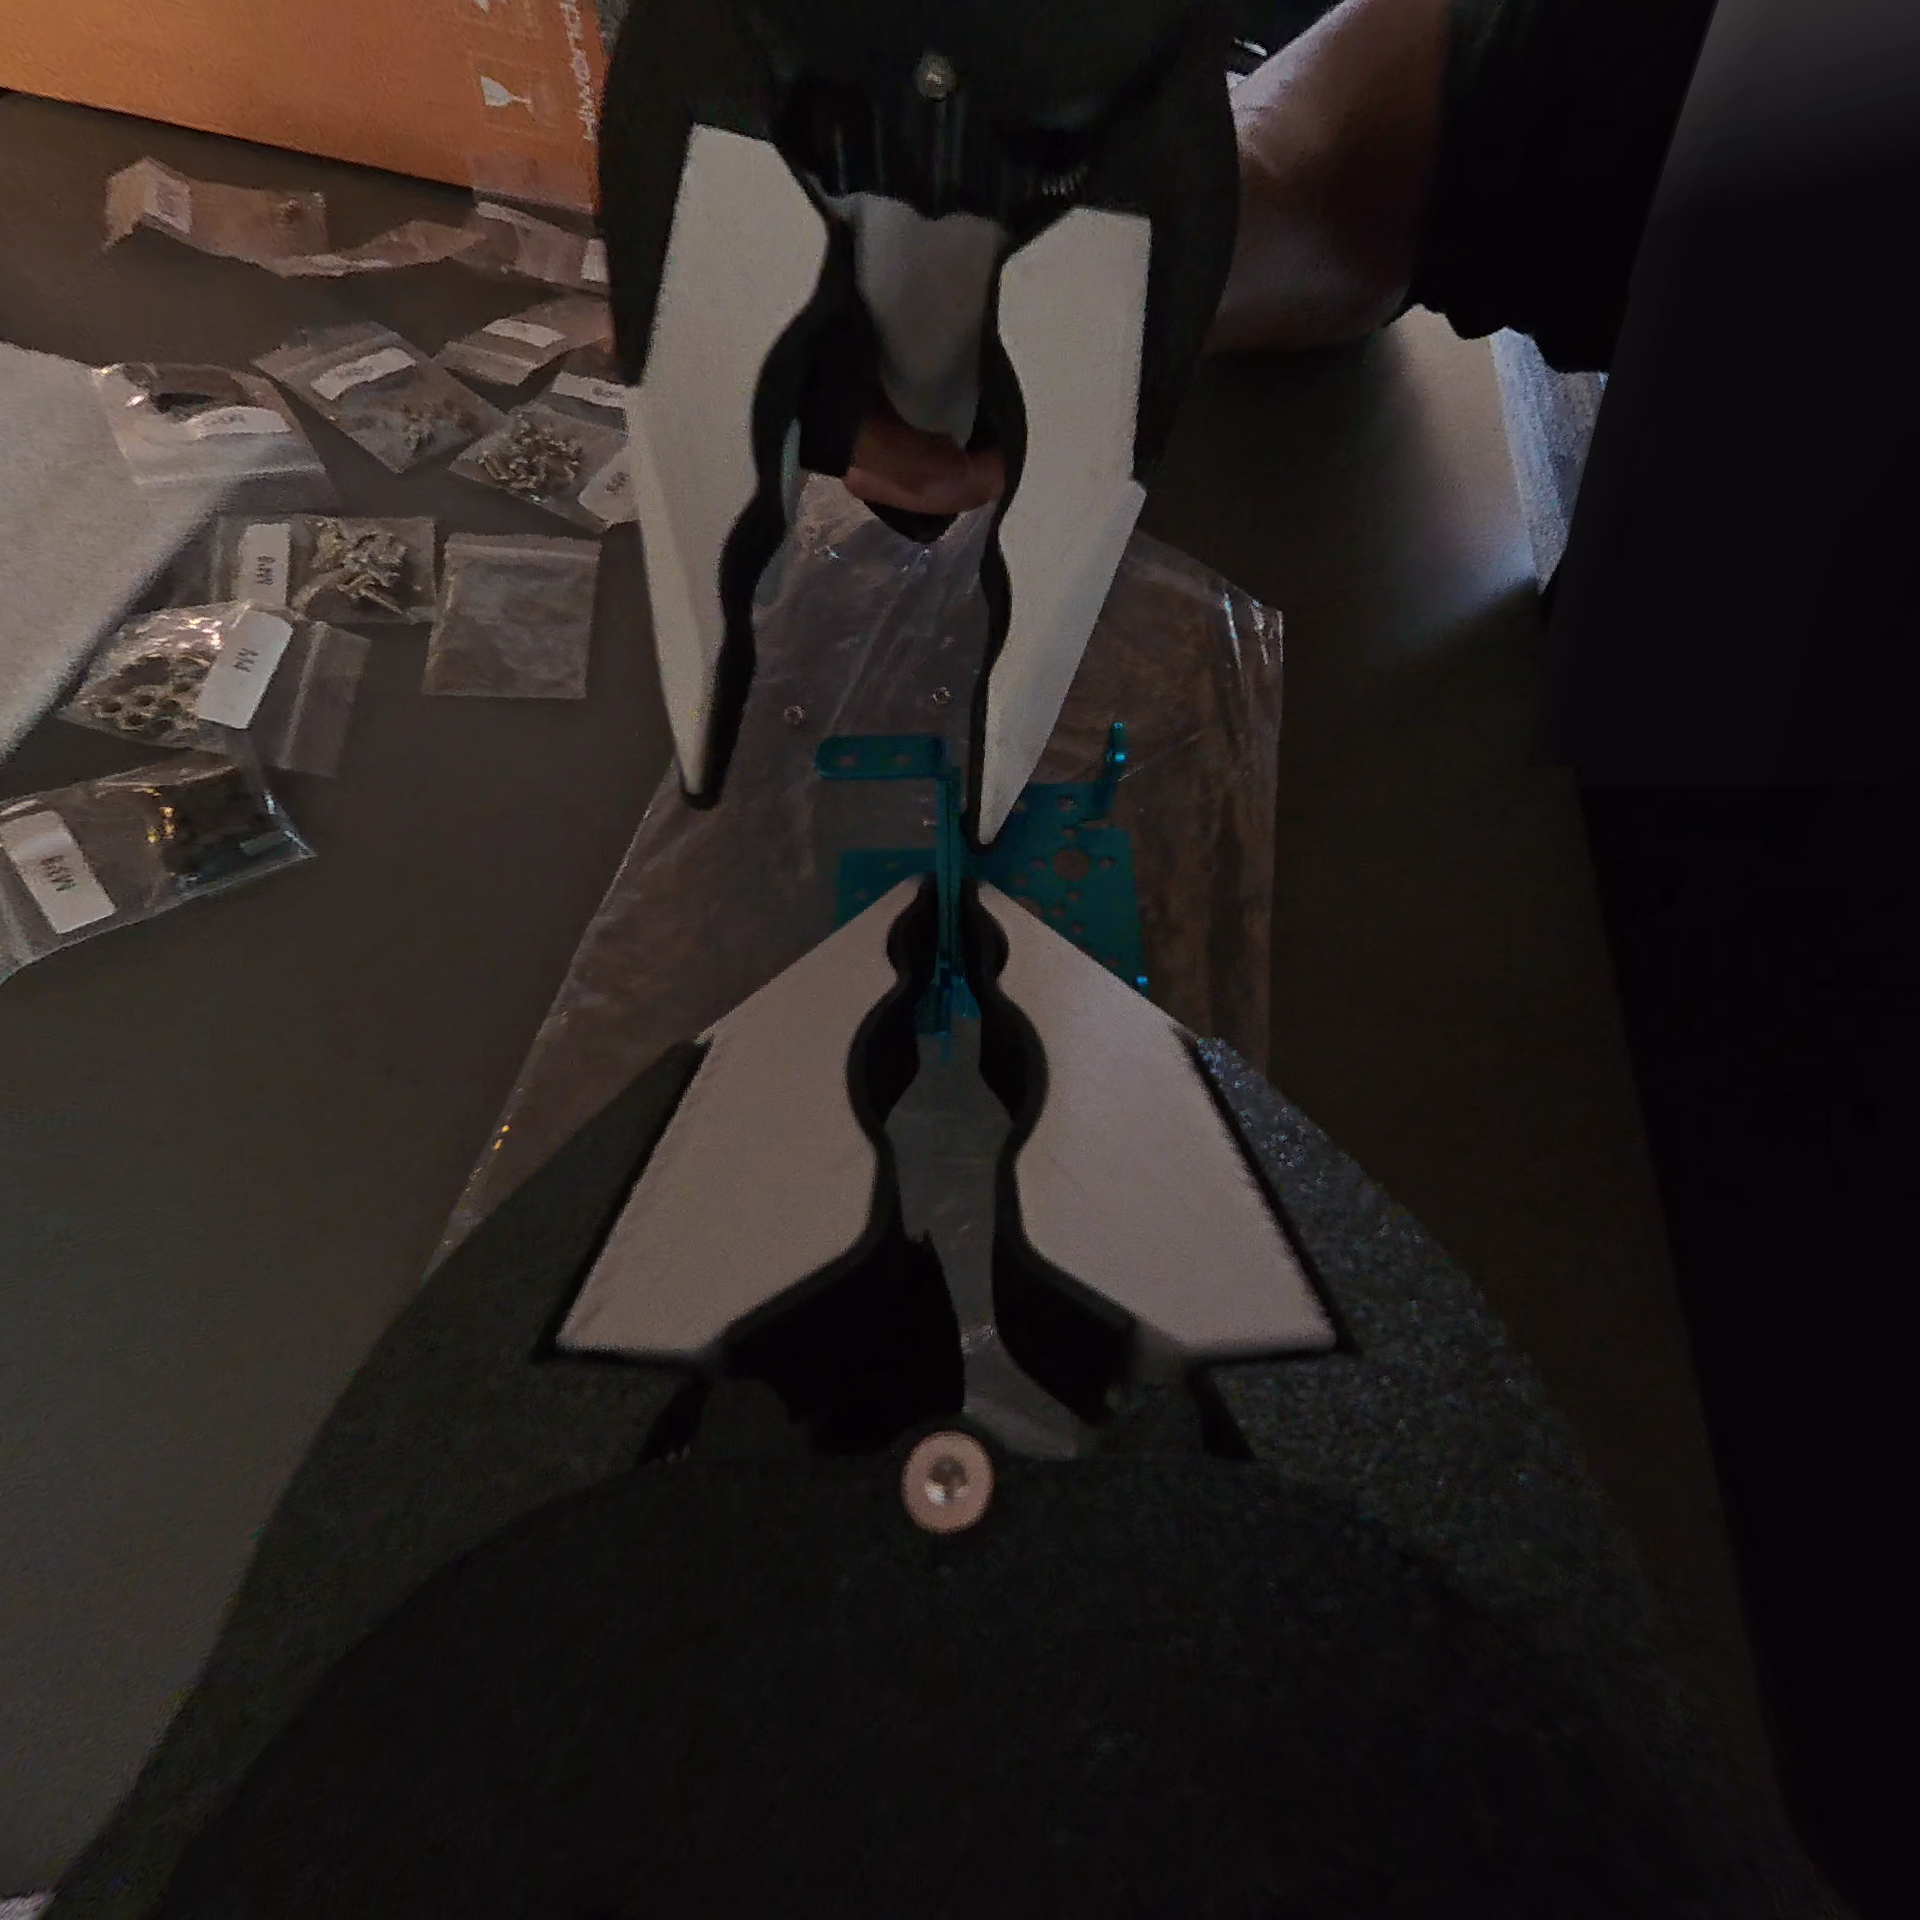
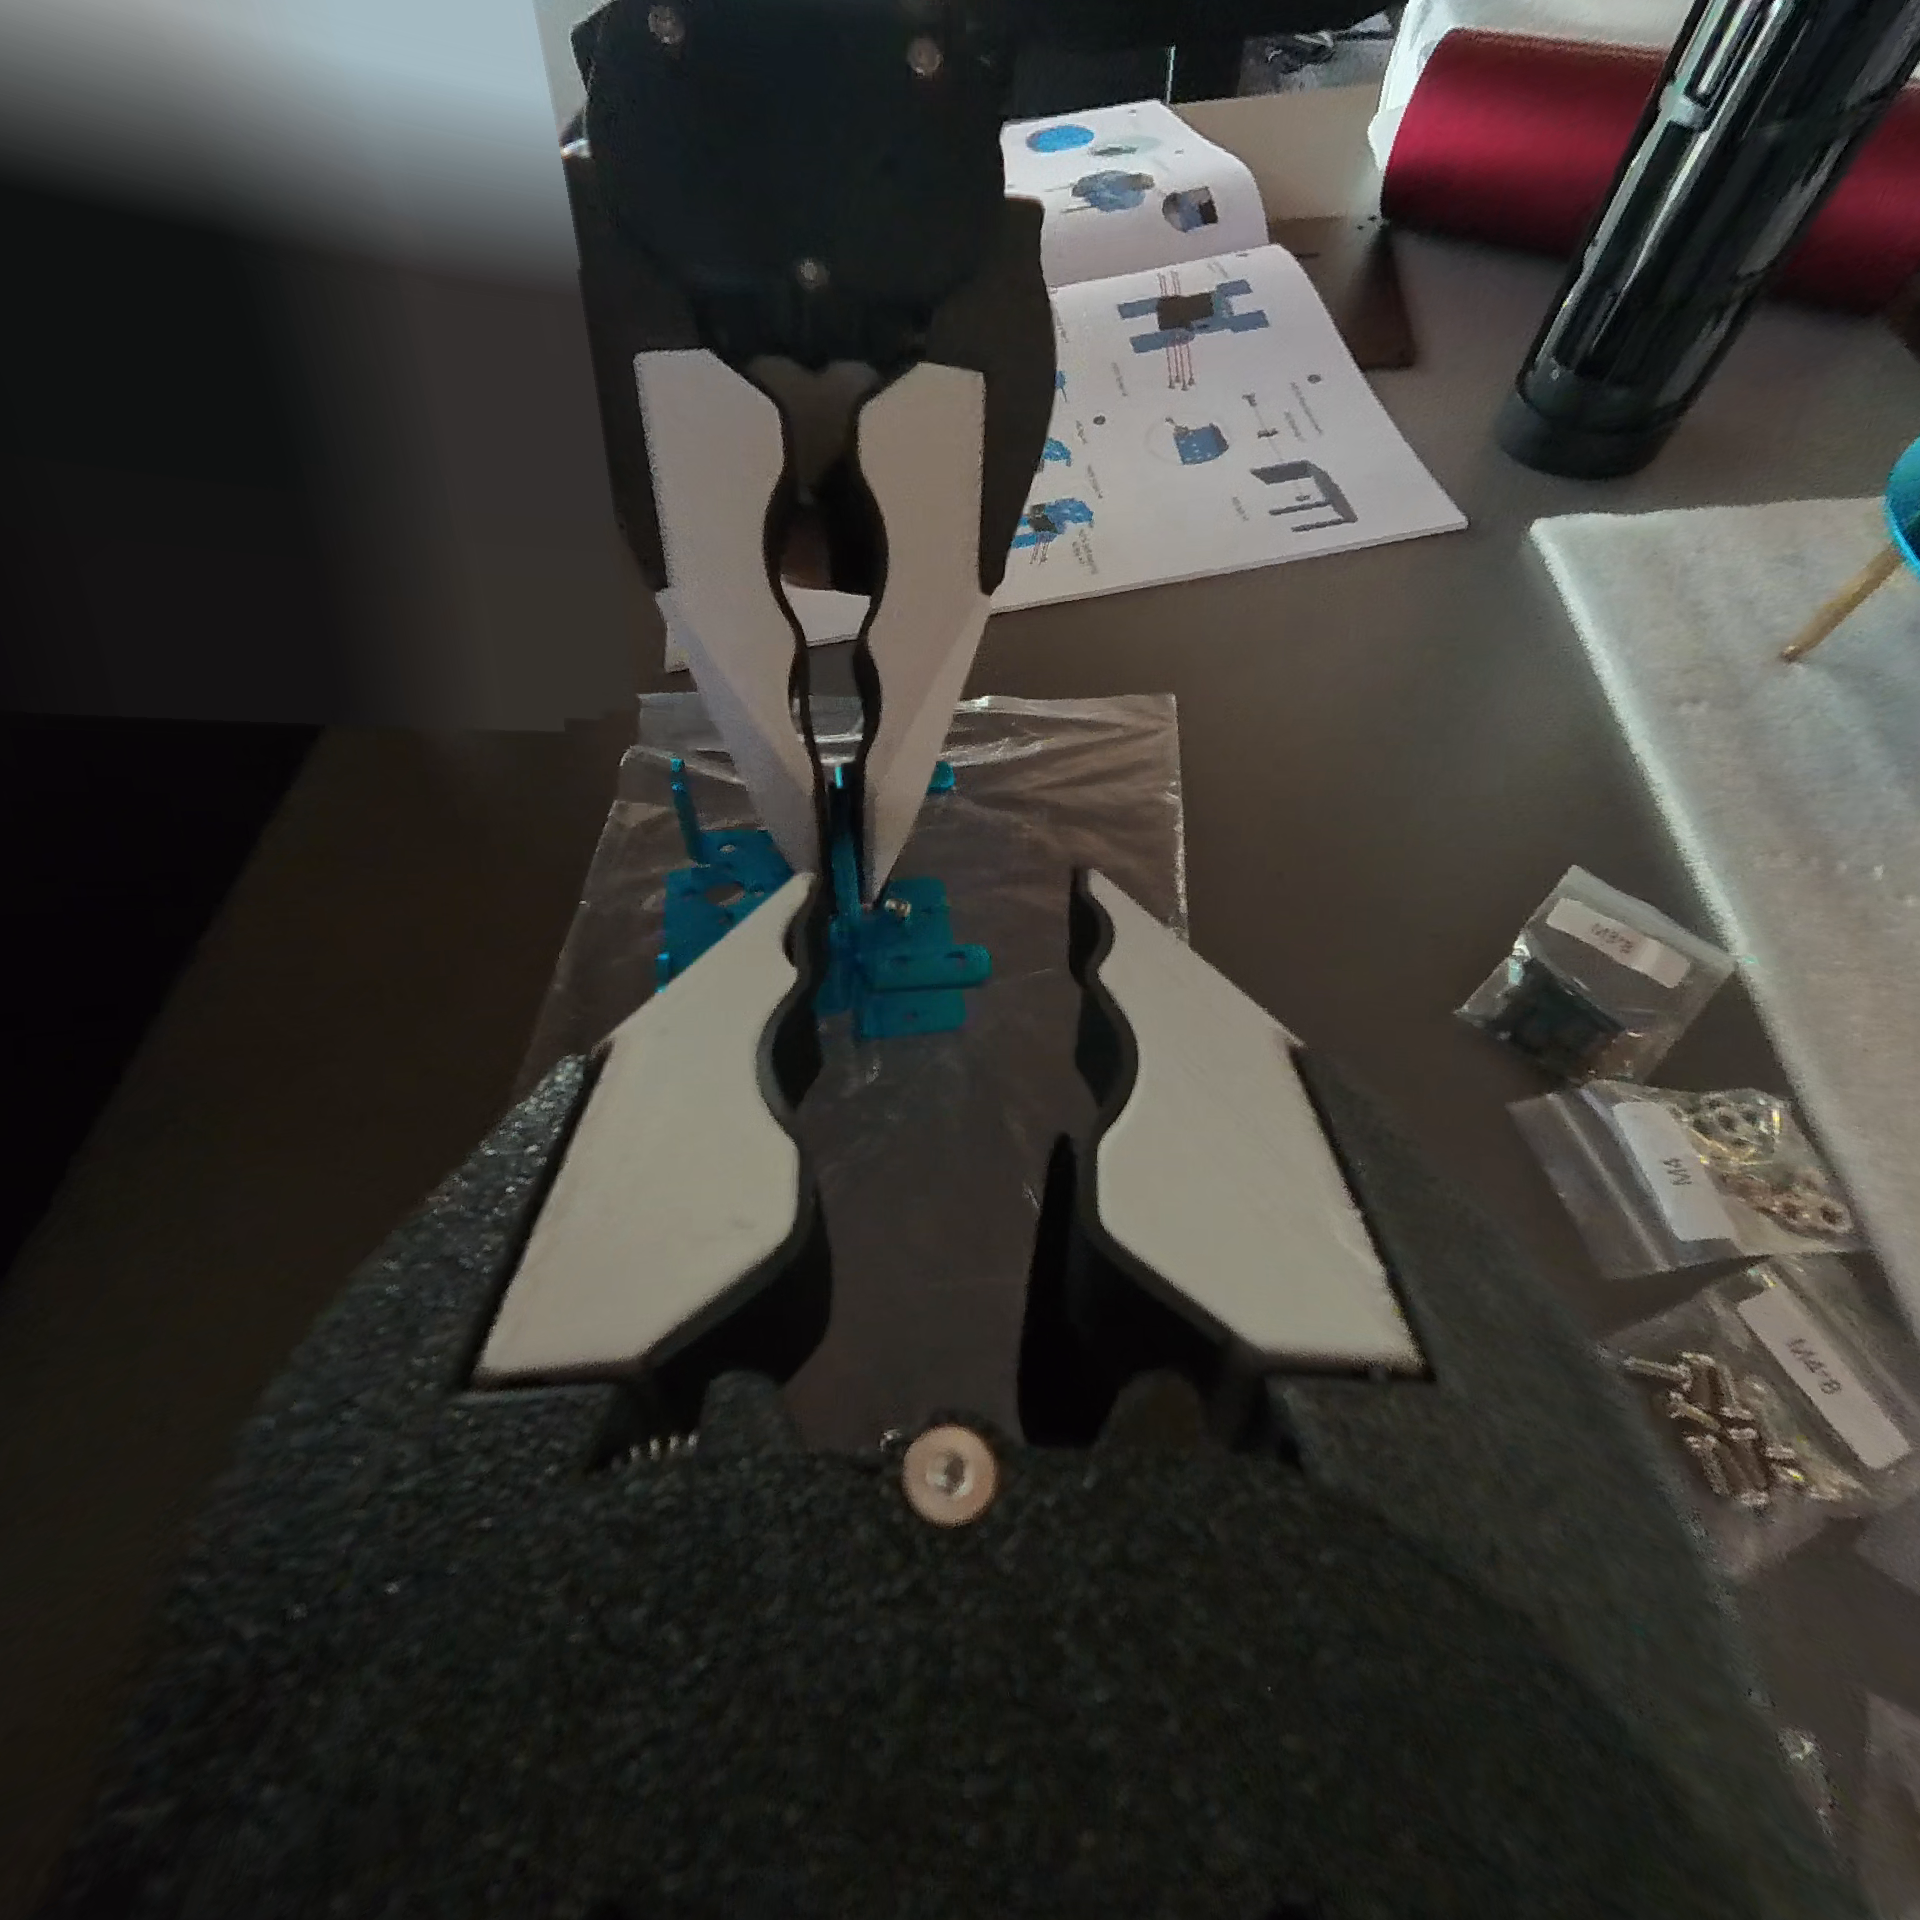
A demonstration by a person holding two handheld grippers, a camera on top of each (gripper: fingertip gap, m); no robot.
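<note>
White-and-black tongs (image 1: 951,894) — teal metal bracket (image 1: 1049,862), clear plastic bag (image 1: 665,935), orange box (image 1: 312,73), dark grey table (image 1: 260,1091).

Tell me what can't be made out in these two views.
1. Left wrist view: bracket partly hidden behind the left gripper and right gripper.
2. Right wrist view: blue round thing cut off by the right edge.
3. Left wrist view: contents of the bags too dim and blurred to sort.
</note>
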